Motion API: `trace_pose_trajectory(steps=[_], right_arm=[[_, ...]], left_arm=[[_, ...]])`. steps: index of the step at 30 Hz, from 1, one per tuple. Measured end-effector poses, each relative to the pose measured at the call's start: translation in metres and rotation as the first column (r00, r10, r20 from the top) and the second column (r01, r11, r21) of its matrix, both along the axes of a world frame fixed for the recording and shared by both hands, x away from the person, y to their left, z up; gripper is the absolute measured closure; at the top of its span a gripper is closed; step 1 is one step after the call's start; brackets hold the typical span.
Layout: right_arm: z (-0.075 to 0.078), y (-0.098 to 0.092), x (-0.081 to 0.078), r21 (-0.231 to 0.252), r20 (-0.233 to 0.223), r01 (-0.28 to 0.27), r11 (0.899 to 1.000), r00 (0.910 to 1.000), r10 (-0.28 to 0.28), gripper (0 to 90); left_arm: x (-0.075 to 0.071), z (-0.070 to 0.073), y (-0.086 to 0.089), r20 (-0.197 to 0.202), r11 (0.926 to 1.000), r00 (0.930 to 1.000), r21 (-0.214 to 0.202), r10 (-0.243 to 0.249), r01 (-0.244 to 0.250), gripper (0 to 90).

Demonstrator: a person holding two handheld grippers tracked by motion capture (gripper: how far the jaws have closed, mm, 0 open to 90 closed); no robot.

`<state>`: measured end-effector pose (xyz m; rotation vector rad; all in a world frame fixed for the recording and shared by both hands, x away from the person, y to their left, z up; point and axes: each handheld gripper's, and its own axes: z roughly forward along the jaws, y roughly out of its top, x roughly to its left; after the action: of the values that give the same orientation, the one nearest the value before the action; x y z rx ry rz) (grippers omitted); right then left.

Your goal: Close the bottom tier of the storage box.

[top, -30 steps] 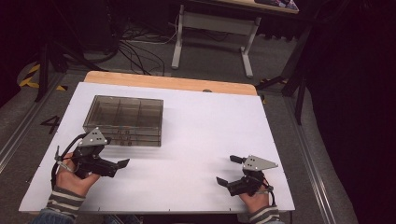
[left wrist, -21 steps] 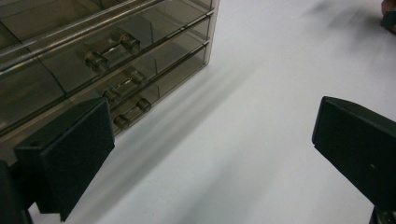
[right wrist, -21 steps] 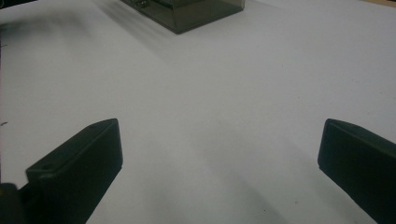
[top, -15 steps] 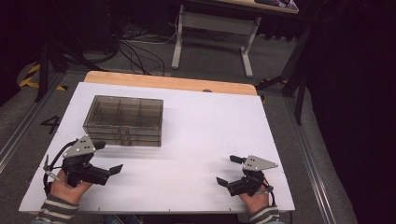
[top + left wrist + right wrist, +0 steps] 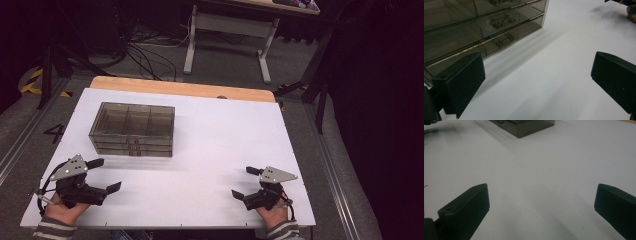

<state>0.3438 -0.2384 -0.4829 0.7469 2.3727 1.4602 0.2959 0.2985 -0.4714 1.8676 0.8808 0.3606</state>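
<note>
A smoky clear plastic drawer box [image 5: 132, 129] stands on the white table [image 5: 215, 135] at the back left; its drawer fronts with small handles [image 5: 504, 40] face me. My left gripper [image 5: 104, 175] rests near the front left corner, open, with nothing between its jaws and the box a short way ahead of it. My right gripper [image 5: 246, 182] sits near the front right edge, also open and empty. In the right gripper view a corner of the box [image 5: 529, 126] shows far ahead, with bare table between the jaws.
A wooden strip [image 5: 180, 89] runs along the table's far edge. Beyond it are cables [image 5: 145, 52] on the floor and a white-legged bench [image 5: 227, 35]. Metal rails [image 5: 22, 140] flank the table.
My left gripper has drawn back toward the front left corner, away from the drawer box. The right gripper has stayed where it was.
</note>
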Motion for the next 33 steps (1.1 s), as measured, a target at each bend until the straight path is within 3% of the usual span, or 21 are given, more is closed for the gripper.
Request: trace_pose_trajectory(steps=[13, 15, 23, 29, 33], right_arm=[[0.0, 0.0, 0.0, 0.0, -0.001, 0.0, 1.0, 1.0, 0.0, 0.6], [0.0, 0.0, 0.0, 0.001, -0.001, 0.0, 1.0, 1.0, 0.0, 0.6], [0.0, 0.0, 0.0, 0.002, 0.0, -0.001, 1.0, 1.0, 0.001, 0.6], [0.0, 0.0, 0.0, 0.003, 0.0, 0.0, 1.0, 1.0, 0.0, 0.6], [0.0, 0.0, 0.0, 0.001, 0.002, -0.001, 1.0, 1.0, 0.001, 0.6]], left_arm=[[-0.006, -0.018, 0.008, 0.013, 0.9933, 0.9969, 0.085, 0.078, -0.079, 0.0], [-0.005, -0.021, 0.008, -0.006, 0.9935, 0.9967, 0.081, 0.081, -0.08, 0.0], [-0.002, -0.022, 0.008, -0.02, 0.9909, 0.9955, 0.1, 0.092, -0.09, 0.0], [0.001, -0.022, 0.011, -0.021, 0.9922, 0.9942, 0.069, 0.105, -0.104, 0.0], [0.0, -0.022, 0.01, -0.018, 0.9926, 0.9956, 0.082, 0.092, -0.09, 0.0]])
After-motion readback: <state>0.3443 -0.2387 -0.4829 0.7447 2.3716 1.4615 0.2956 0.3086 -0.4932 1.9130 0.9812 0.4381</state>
